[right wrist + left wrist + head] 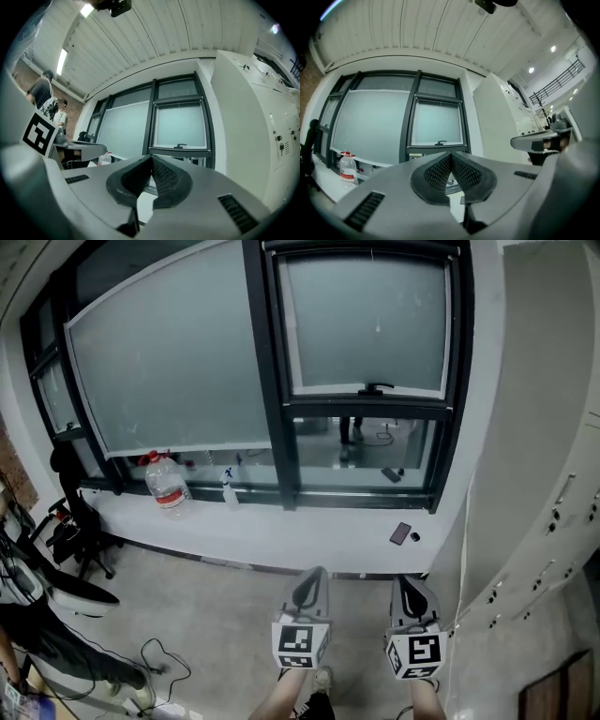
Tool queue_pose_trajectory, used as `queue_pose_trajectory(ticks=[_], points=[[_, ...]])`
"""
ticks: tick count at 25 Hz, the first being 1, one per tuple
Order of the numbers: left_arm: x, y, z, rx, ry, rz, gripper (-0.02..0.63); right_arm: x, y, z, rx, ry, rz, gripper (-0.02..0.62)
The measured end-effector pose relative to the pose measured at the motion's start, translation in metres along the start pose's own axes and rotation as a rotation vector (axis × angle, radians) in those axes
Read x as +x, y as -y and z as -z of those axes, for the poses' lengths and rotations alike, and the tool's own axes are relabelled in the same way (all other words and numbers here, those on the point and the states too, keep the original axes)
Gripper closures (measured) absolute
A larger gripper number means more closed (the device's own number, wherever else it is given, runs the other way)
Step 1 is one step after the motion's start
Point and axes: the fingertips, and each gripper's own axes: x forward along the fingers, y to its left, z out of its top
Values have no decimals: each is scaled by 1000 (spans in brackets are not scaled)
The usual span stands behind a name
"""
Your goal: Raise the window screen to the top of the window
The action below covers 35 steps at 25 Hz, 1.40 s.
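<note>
Fingers of left gripper (451, 155) and right gripper (151, 158) together, empty, well apart from window screen (366, 324)

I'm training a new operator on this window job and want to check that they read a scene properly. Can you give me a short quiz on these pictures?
1. True or false: the left tool is gripping the screen handle.
2. What lies on the sill below the right-hand window? A) a phone B) a mug C) a book
3. Fill in: the right tool has its jaws ___, with nothing between them.

Key: 1 false, it is well short of the window and empty; 2 A; 3 shut.
</note>
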Motion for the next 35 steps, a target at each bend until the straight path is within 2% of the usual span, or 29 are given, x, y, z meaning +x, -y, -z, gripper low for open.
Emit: queue_pose_trajectory(ticks=[8,13,19,25,35], points=[[-121,75,7,-22,-42,-23,601,-141,-22,6,5,-36,-31,588],[-151,98,-8,-14,-34,-20,601,-189,-19,-7,6,-30,-16,589],[-159,118,-31,-30,7,-9,601,-213,-7,-20,45,-9,24,589],[-176,117,-32,-22,6,-4,601,-224,-20,-18,91,-35,18,589],[-195,119,-43,-17,17,10,601,-229,-50,-30,49,-12,-23,589]])
